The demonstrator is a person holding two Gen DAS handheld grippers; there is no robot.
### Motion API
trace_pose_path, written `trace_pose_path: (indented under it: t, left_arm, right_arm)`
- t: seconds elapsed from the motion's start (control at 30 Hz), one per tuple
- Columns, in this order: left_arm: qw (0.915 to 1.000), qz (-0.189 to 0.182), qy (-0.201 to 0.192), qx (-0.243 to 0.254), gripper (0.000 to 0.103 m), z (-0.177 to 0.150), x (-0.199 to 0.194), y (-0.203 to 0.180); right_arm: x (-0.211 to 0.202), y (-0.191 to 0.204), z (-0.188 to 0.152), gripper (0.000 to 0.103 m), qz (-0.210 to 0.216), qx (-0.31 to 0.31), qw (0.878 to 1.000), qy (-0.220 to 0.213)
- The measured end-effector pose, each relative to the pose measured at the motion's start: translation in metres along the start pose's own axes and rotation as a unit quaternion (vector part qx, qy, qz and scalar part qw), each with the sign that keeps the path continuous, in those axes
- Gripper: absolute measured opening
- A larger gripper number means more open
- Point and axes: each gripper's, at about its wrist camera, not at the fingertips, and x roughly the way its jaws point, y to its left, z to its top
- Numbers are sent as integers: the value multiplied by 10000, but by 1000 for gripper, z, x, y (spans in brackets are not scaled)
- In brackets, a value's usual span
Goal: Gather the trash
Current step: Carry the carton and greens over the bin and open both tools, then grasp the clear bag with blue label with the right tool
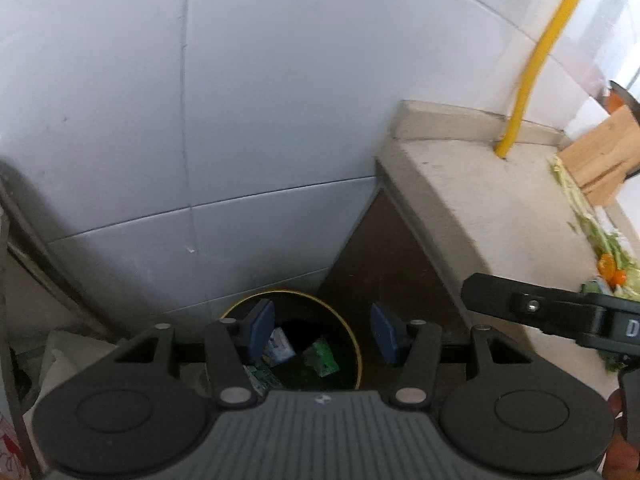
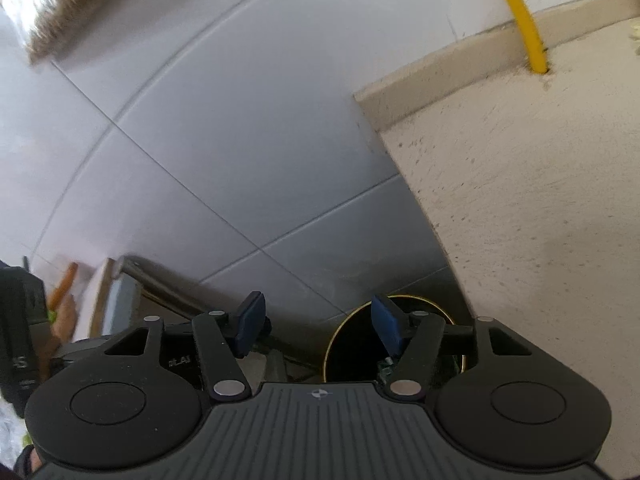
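The left gripper (image 1: 322, 330) hangs with its blue pads (image 1: 262, 330) spread wide and nothing between them, directly above a round black bin (image 1: 354, 344) with a gold rim that stands by the tiled wall (image 1: 260, 120). Inside the bin lie a green packet (image 1: 322, 358) and a pale carton (image 1: 280, 348), with what may be a third green wrapper under the left finger. The right gripper (image 2: 318, 326) is likewise wide apart and empty, its right pad over the same bin (image 2: 348, 344). Beside the bin rises a beige counter (image 1: 480, 200), pierced by a yellow pipe (image 1: 536, 60); vegetable scraps (image 1: 608, 248) lie near a wooden board (image 1: 600, 152) on it.
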Motion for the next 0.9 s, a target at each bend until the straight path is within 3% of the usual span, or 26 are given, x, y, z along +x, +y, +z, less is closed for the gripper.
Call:
trace_pose_path:
  t: [0.23, 0.37, 0.67, 0.9]
  left_arm:
    - [9974, -470, -236, 500, 49, 8, -19, -41]
    - [9919, -779, -322, 952, 55, 10, -25, -77]
    - [9751, -1384, -147, 1726, 58, 5, -15, -152]
    - [9642, -1651, 74, 2074, 60, -6, -4, -198]
  right_arm:
    - [-54, -13, -2, 71, -164, 112, 9985, -514]
    - [-87, -26, -6, 72, -396, 256, 9949, -888]
    - [-162, -67, -28, 80, -1473, 470, 9742, -1644]
    - [-184, -113, -31, 82, -2220, 569, 9586, -1693]
